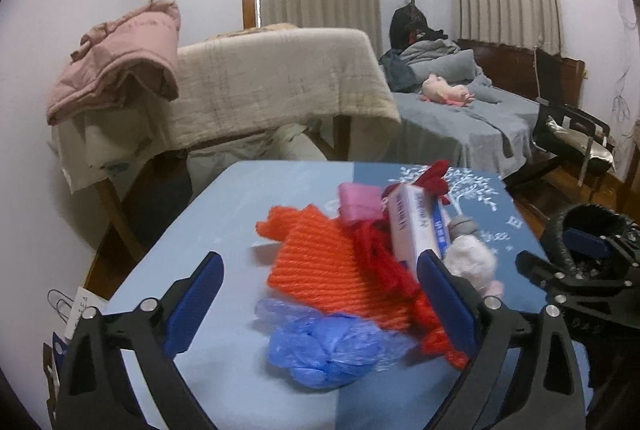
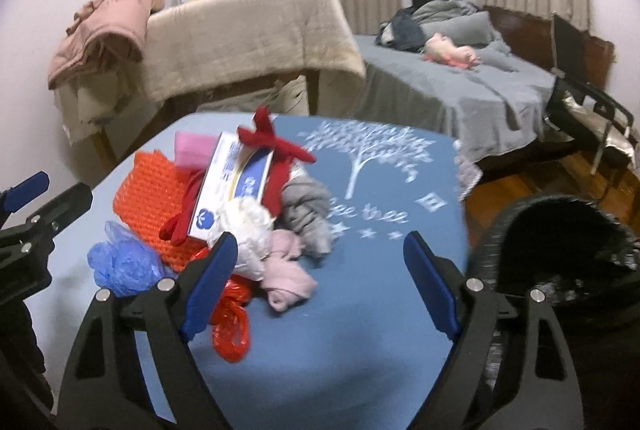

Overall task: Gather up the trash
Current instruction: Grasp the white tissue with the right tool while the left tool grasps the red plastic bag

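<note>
The left tool (image 1: 320, 304) points forward and somewhat down, its blue-padded fingers (image 1: 194, 304) spread wide with nothing pressed between them. The right tool (image 2: 318, 286) tilts down likewise, jaws well apart and gripping nothing – each tool shows at the edge of the other's view, side by side
</note>
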The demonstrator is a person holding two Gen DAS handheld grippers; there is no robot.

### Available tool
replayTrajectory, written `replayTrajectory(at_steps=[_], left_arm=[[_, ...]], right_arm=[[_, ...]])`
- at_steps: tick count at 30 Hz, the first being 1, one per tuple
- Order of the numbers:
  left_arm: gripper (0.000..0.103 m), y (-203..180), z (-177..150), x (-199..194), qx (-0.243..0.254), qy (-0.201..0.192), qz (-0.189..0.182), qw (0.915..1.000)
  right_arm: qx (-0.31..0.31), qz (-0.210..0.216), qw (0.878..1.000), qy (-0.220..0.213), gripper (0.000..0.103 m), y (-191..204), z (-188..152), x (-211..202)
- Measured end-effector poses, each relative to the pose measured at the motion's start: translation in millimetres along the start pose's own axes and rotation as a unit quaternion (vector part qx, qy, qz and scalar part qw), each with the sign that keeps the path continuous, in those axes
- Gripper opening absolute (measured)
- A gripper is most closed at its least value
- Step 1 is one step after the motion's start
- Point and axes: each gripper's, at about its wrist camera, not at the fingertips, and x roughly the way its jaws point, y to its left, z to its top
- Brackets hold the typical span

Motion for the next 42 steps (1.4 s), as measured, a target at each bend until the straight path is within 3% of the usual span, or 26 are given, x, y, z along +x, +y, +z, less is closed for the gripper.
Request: replayTrajectory(at_steps=[8, 11, 14, 16, 19, 30, 42], left_arm=[[0.091, 10.6, -5.7, 16.0, 0.003, 0.016, 0.013, 0.9998], [0.090, 12.7, -7.4, 18.7, 0.003, 0.020, 0.015, 0.9997], [0.089, 13.7, -7.9, 20.4, 0.002, 0.023, 0.015, 0.9996], [0.089, 13.5, -7.7, 20.6, 0.002, 0.024, 0.014, 0.9996], [0.088, 11.0, -7.9, 20.6, 0.004, 0.025, 0.010, 0.9996], [0.081, -7.8, -10.3, 17.0, 0.011, 0.029, -0.015, 0.9994], [0.065, -58.5, -25.1, 29.6, 0.027, 0.058, -0.083, 0.9945]], right_arm=[[-0.023, 0.024, 0.999, 0.028, 0.079, 19.5, -2.6, 33.8], [-0.031, 0.036, 0.998, 0.041, 0.071, 23.8, -5.0, 44.3], [-0.029, 0.055, 0.997, 0.051, 0.057, 25.0, -6.9, 49.8], [-0.032, 0.082, 0.994, 0.058, 0.032, 26.0, -7.2, 50.8], [-0.037, 0.104, 0.992, 0.061, 0.021, 27.0, -6.1, 46.3], [-0.022, 0.094, 0.995, 0.033, 0.019, 9.9, -0.2, 15.9], [0.011, 0.049, 0.998, 0.033, 0.019, -35.6, -14.8, 0.0]])
